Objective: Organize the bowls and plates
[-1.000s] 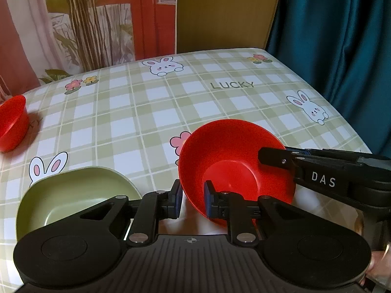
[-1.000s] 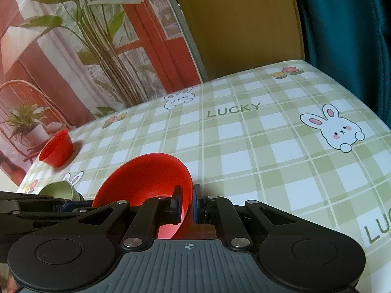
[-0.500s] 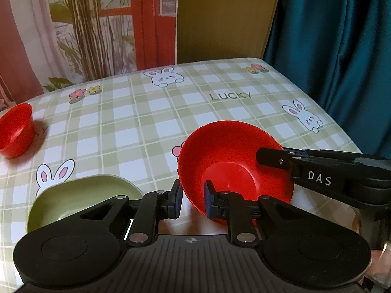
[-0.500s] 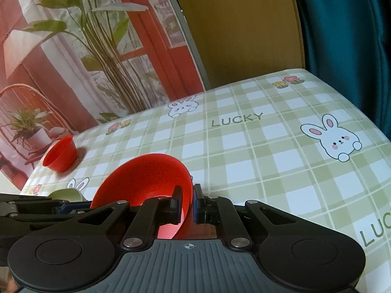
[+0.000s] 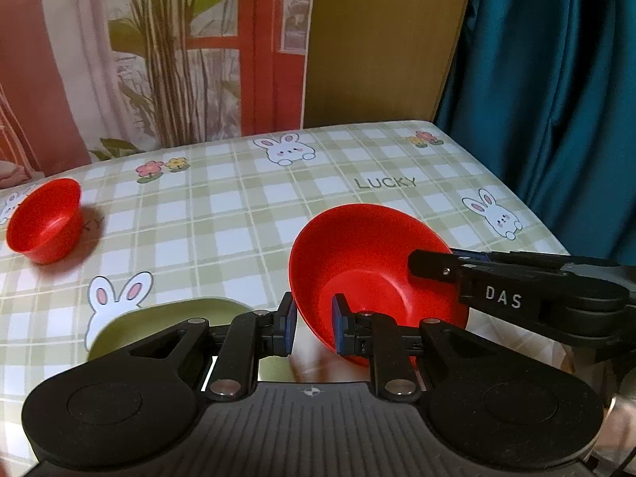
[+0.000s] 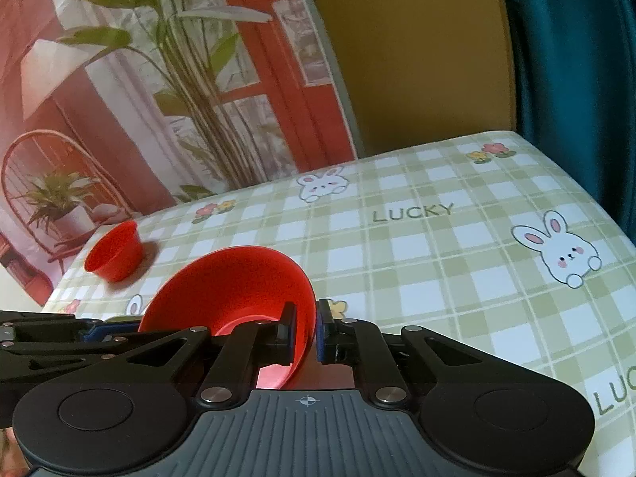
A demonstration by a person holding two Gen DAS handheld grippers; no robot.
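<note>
Left wrist | both tongs (image 5: 314,324) (image 6: 306,330) pinching red bowl (image 5: 369,262) | checked tablecloth (image 5: 238,206), teal curtain (image 5: 556,99)

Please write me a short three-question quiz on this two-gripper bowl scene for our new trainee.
1. True or false: both grippers straddle the rim of the large red bowl.
2. Which dish lies below the left gripper? A) green plate B) blue cup C) white mug
3. Fill in: the small red bowl stands near the table's far ____ corner.

Key: 1 true, the right gripper takes the opposite rim. 2 A, the green plate. 3 left, on the checked tablecloth.
</note>
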